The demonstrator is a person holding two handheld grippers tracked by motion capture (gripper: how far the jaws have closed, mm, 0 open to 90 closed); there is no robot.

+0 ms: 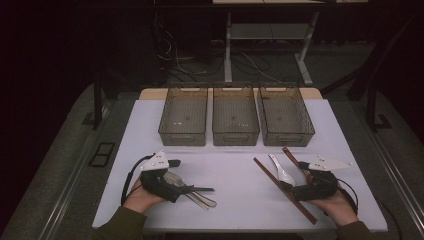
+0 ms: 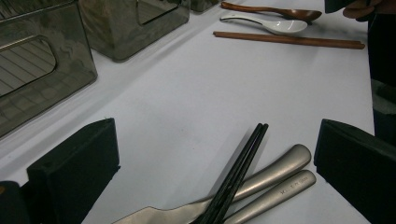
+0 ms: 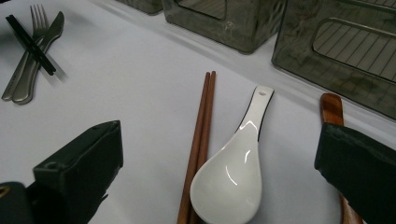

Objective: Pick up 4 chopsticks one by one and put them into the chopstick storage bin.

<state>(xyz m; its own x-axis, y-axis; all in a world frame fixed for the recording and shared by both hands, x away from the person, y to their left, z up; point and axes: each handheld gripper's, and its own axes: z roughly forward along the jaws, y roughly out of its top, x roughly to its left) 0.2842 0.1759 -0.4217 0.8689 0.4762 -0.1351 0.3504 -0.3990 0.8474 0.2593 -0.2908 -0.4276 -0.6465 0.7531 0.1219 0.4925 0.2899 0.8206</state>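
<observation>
My left gripper [image 1: 175, 179] [image 2: 217, 140] rests open at the table's front left, held by a hand. Between its jaws lie a pair of black chopsticks [image 2: 238, 172] across two metal handles [image 2: 275, 177], a fork and a knife [image 3: 28, 65]. My right gripper [image 1: 299, 178] [image 3: 219, 140] stands open at the front right. A white ceramic spoon [image 3: 231, 179] [image 1: 281, 171] and brown wooden chopsticks [image 3: 201, 135] [image 1: 282, 189] lie between its jaws, untouched. A wooden spoon [image 3: 331, 109] [image 1: 294, 159] is partly hidden behind its right jaw.
Three smoky translucent bins [image 1: 183, 116] [image 1: 235, 116] [image 1: 286, 116] stand side by side at the back of the white table [image 1: 235, 170]. Bare tabletop lies between the two utensil groups. Desk legs and cables [image 1: 240, 55] sit on the floor beyond.
</observation>
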